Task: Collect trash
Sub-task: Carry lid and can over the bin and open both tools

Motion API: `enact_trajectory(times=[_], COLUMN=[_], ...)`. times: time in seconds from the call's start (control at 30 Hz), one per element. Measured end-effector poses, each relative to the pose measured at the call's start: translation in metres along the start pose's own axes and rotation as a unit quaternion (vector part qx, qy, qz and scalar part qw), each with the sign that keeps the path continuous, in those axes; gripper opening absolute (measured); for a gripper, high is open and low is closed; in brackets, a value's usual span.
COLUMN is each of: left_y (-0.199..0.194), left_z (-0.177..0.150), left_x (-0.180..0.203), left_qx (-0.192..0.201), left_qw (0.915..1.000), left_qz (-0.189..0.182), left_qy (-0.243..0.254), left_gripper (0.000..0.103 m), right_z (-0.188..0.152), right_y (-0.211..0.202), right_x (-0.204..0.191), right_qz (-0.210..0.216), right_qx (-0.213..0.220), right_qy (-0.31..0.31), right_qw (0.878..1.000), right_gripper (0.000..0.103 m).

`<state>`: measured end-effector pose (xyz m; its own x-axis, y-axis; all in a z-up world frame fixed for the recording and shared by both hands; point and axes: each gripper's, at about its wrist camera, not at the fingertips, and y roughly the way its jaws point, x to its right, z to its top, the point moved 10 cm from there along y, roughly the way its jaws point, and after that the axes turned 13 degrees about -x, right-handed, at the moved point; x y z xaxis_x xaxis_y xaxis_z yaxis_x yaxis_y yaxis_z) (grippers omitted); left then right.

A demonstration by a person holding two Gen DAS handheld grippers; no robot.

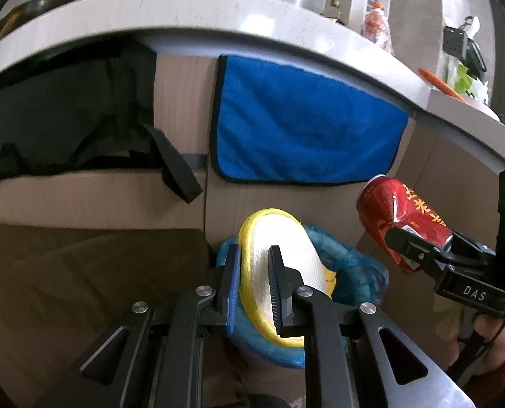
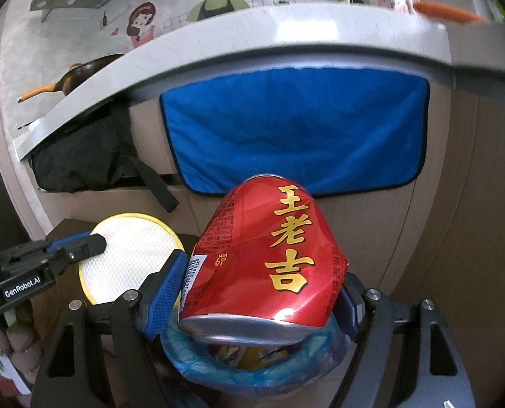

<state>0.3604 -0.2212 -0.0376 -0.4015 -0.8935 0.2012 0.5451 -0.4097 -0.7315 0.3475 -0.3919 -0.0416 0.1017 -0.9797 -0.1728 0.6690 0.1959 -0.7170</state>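
Observation:
My right gripper (image 2: 262, 292) is shut on a dented red drink can (image 2: 269, 255) with gold Chinese letters and holds it just above the open mouth of a trash bin lined with a blue bag (image 2: 252, 374). The can (image 1: 398, 217) and right gripper (image 1: 419, 248) also show at the right of the left wrist view. My left gripper (image 1: 254, 268) is shut on the bin's round white lid with a yellow rim (image 1: 279, 265) and holds it raised beside the blue bag (image 1: 354, 272). The lid (image 2: 130, 255) and left gripper (image 2: 82, 248) show at the left in the right wrist view.
A grey countertop edge (image 1: 218, 10) arches overhead. A blue towel (image 1: 303, 125) hangs on the cabinet front behind the bin. A black bag (image 1: 58, 115) sits in an open compartment at the left. A pan (image 2: 82, 74) and an orange utensil (image 2: 446, 10) lie on the counter.

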Motion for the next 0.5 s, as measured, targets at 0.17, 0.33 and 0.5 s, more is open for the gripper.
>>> enact_trajectory(times=[0.17, 0.33, 0.5], left_y=[0.017, 0.033, 0.049], left_z=[-0.004, -0.007, -0.014], left_x=[-0.003, -0.006, -0.009], left_qx=[-0.013, -0.028, -0.043], left_qw=[0.9999, 0.9996, 0.9991], left_qz=[0.0, -0.001, -0.003], left_qy=[-0.003, -0.006, -0.007], left_gripper=[0.016, 0.016, 0.017], right_z=[-0.006, -0.011, -0.019], right_y=[0.022, 0.045, 0.064], right_x=[0.007, 0.008, 0.008], right_qz=[0.013, 0.021, 0.02], right_qx=[-0.018, -0.037, -0.055], right_qy=[0.015, 0.018, 0.018], right_qw=[1.0, 0.999, 0.998], right_gripper=[0.075, 0.074, 0.075])
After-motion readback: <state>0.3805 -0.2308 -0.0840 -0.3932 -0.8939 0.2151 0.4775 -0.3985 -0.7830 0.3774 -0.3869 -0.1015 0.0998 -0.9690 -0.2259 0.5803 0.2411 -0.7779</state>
